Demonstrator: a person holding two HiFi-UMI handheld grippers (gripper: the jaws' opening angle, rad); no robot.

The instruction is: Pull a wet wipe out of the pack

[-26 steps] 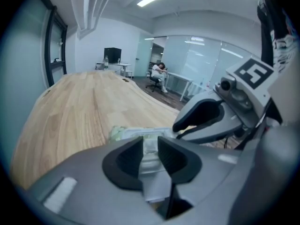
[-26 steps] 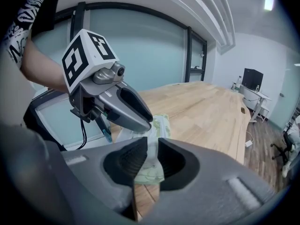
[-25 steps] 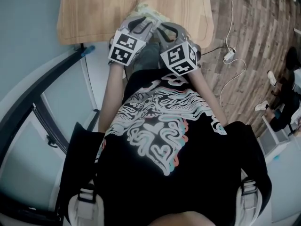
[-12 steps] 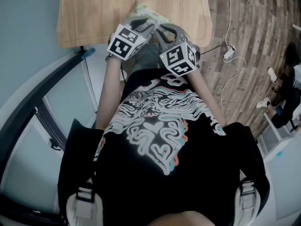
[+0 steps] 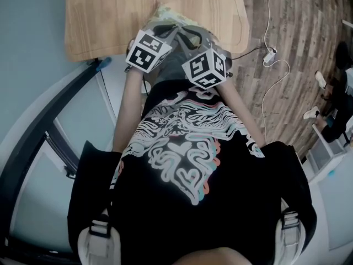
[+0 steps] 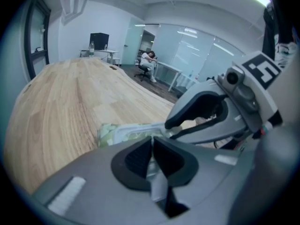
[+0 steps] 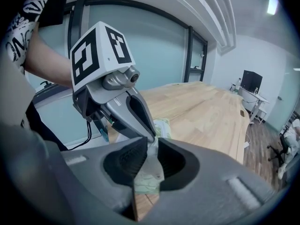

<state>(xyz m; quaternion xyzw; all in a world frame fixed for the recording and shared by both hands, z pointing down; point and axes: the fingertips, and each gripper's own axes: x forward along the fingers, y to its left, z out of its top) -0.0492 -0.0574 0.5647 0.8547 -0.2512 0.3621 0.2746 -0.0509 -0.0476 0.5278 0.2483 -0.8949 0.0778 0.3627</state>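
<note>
The green wet wipe pack lies at the near edge of the wooden table, mostly hidden behind both grippers. My right gripper is shut on the pack's near end. In the left gripper view the pack lies just past my left gripper. Its jaws have just been closing and are now shut on a thin pale sheet at the pack's top, which looks like a wet wipe. The two grippers' tips meet over the pack, left gripper beside right gripper.
The tabletop stretches far beyond the pack. A dark frame bar runs below the table's near left corner. Cables and a white plug lie on the wood floor to the right. People sit at desks far off.
The left gripper's marker cube has tipped and shifted slightly up toward the table. The right cube has edged left, closer to it. Both stay over the pack.
</note>
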